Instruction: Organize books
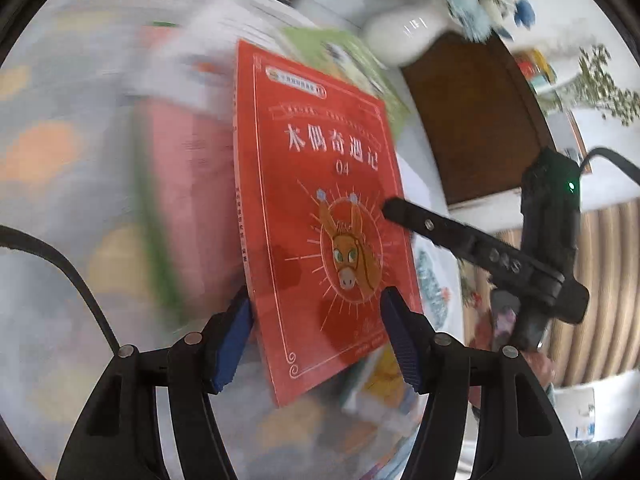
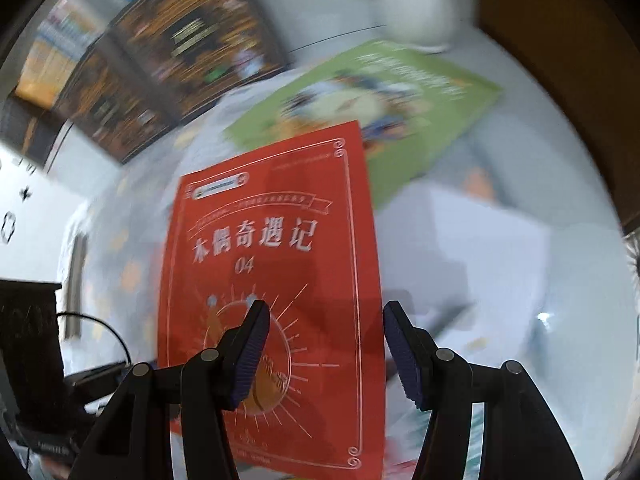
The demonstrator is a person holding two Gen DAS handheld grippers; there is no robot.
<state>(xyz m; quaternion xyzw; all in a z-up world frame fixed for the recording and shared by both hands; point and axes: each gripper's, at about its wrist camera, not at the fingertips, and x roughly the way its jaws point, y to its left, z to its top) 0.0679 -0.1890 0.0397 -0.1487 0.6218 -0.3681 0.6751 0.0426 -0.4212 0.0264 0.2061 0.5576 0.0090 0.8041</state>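
Note:
A red book [image 1: 320,208] with a donkey on its cover stands tilted between the fingers of my left gripper [image 1: 316,340], which is open; its spine is near the left pad. It also shows in the right wrist view [image 2: 276,280]. My right gripper [image 2: 326,356] is open, its fingers astride the book's right edge; in the left wrist view one of its fingertips [image 1: 394,206] touches the cover. A green book [image 2: 368,112] lies flat behind the red one. A pink book [image 1: 188,200] stands left of the red one, blurred.
A white vase [image 1: 400,32] with flowers stands behind the books on the pale patterned tabletop [image 1: 52,160]. A brown board [image 1: 472,120] lies to the right. More picture books [image 1: 384,392] lie under the red one. Dark bookshelves [image 2: 160,60] are far back.

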